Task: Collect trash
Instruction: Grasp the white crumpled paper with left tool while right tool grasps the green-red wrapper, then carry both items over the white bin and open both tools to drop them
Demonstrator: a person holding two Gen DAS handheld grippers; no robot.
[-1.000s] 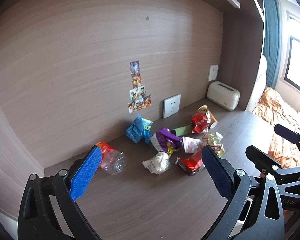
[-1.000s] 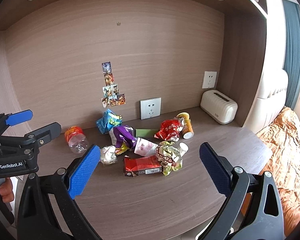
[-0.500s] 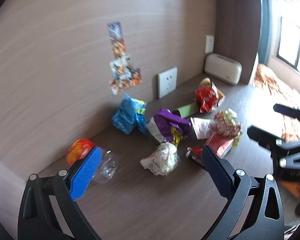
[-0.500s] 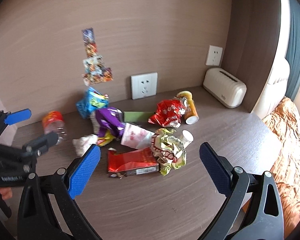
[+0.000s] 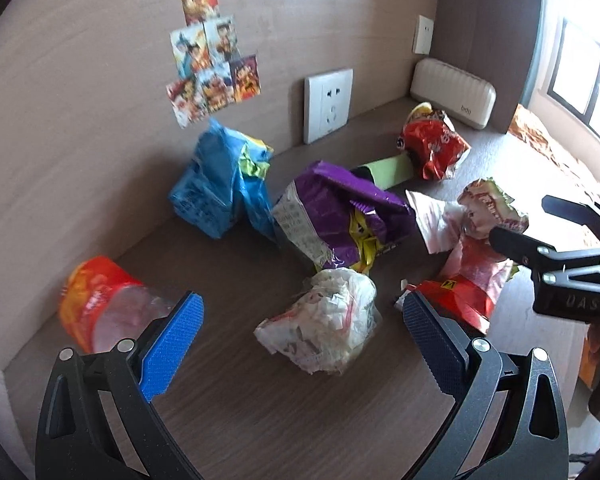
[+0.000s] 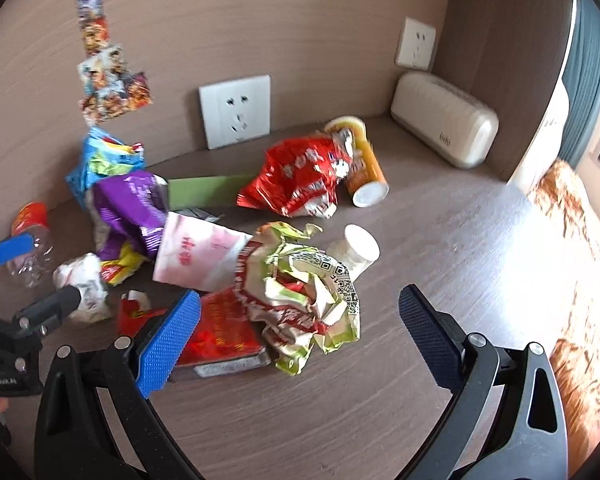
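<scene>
Broadly, a dark wood-grain desk [image 6: 440, 240] carries everything, with a wood wall panel [image 6: 260, 20] along its back edge. A cream ribbed case [image 6: 444, 120] sits in the back right corner, and a white socket plate [image 6: 236, 110] leans at the back edge beside stuck-up picture cards [image 5: 212, 60].

The trash lies in a loose heap toward the desk's back and middle. A blue bag [image 5: 220, 184] stands nearest the back edge; a purple bag [image 5: 332, 212] slumps just in front of it, touching a pink-and-white packet [image 6: 196, 256]. A red snack bag [image 6: 296, 176] rests against an orange tube [image 6: 364, 168] lying on its side. A crumpled red-and-green wrapper [image 6: 300, 288] lies over a flat red pack [image 6: 224, 332], with a white cup [image 6: 356, 252] tipped just behind it. A crushed bottle with a red label [image 5: 100, 300] lies toward the left edge, apart from the heap.

Both claws are spread wide and grip nothing. The left gripper [image 5: 300, 344] hangs around a white crumpled wad [image 5: 324, 320] (not touching it, as far as can be seen). The right gripper [image 6: 300, 340] hangs over the wrapper and red pack.
</scene>
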